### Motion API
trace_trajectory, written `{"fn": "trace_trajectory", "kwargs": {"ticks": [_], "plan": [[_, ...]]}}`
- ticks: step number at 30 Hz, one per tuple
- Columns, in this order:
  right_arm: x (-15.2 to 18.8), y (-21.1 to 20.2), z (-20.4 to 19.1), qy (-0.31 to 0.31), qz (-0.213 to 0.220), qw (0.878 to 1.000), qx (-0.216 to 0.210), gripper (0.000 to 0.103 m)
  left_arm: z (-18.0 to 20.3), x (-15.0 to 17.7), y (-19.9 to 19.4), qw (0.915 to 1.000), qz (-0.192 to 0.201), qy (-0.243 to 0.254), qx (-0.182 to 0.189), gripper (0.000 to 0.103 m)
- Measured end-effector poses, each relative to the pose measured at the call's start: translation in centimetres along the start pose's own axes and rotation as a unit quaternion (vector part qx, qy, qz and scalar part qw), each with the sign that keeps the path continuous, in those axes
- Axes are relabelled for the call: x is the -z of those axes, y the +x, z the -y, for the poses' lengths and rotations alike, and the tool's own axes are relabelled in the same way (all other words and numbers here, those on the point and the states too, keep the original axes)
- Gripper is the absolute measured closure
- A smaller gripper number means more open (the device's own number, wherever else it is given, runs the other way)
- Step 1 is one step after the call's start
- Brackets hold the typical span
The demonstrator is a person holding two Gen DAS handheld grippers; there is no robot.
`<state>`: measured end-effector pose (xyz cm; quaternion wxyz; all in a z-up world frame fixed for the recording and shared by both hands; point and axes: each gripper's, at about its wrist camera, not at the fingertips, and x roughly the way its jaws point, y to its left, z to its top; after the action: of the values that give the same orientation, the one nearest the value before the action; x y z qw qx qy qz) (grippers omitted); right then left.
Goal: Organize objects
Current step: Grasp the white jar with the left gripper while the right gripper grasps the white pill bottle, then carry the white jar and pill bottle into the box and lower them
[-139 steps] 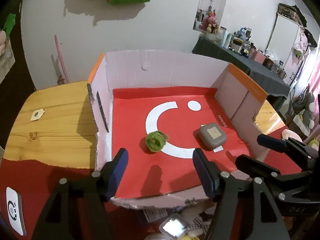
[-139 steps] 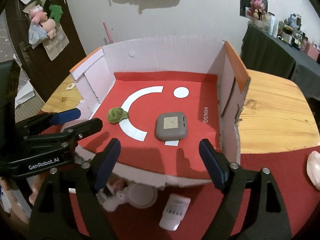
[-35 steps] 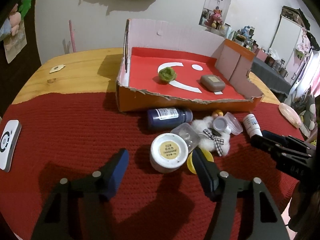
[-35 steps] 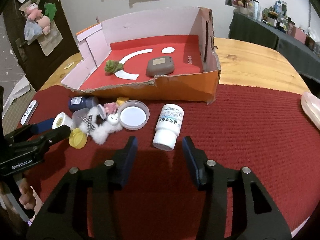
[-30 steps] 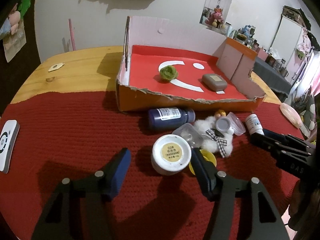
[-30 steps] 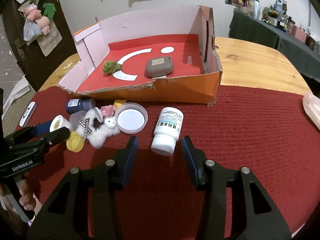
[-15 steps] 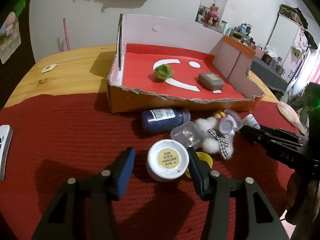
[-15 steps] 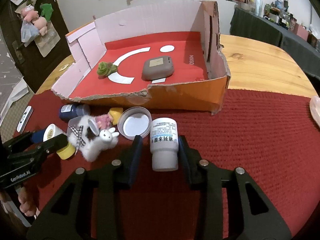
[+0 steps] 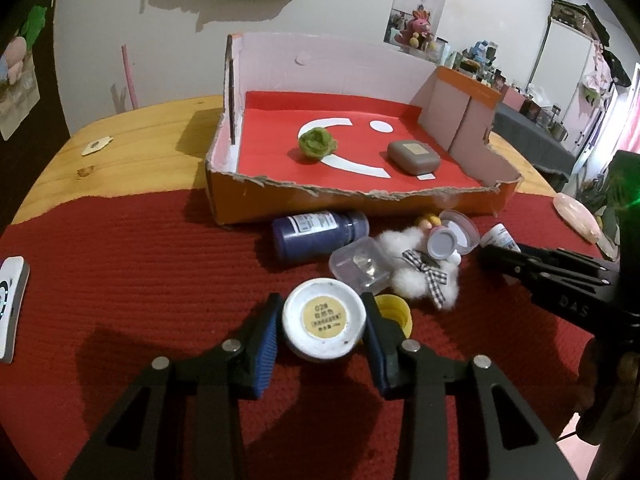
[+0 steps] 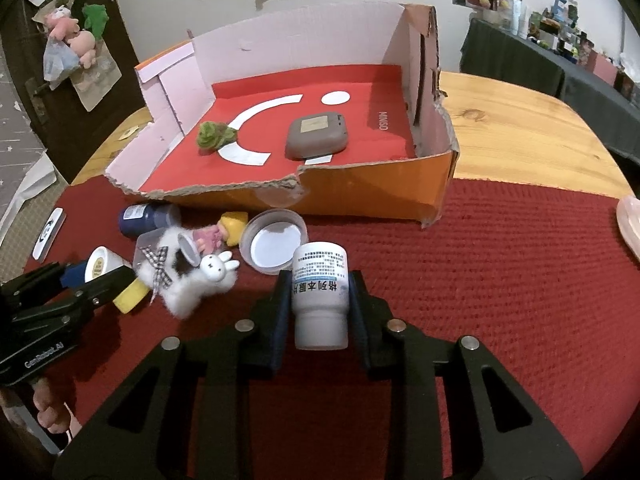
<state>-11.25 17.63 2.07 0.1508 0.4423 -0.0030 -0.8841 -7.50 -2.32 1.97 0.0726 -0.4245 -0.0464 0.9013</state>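
My left gripper is shut on a white round jar with a tan label, on the red cloth. My right gripper is shut on a white pill bottle lying with its cap toward me. The open cardboard box with a red floor stands behind; it holds a green felt ball and a grey case. The box also shows in the right wrist view.
On the cloth before the box lie a dark blue bottle, a clear small container, a white fluffy bunny toy, a yellow cap, a small doll and a round clear lid. A white device lies far left.
Both grippers moved away from the box and down to the cloth. The left closed around the white jar. The right closed around the pill bottle.
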Motion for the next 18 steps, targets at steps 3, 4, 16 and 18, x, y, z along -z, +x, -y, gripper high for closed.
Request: {"fn": "trace_trajectory", "kwargs": {"ticks": [3,4,16,18], "plan": [[0.3,-0.4,-0.1,0.000,0.001,1.000,-0.004,0.077,-0.1,0.1,-0.2,1.0000,0.002,-0.003,0.003,0.063],[0.4,-0.6,-0.2,0.000,0.002,1.000,-0.006,0.077,-0.1,0.1,-0.3,1.0000,0.002,-0.004,0.005,0.063],[0.8,-2.2,-1.6,-0.008,0.011,0.999,-0.030,0.077,1.1,0.0,-1.5,0.9998,0.013,0.004,0.012,0.063],[0.8,-2.4,-1.8,-0.010,0.012,0.999,-0.033,0.077,1.3,-0.1,-1.6,0.9998,0.014,0.007,0.014,0.063]]}}
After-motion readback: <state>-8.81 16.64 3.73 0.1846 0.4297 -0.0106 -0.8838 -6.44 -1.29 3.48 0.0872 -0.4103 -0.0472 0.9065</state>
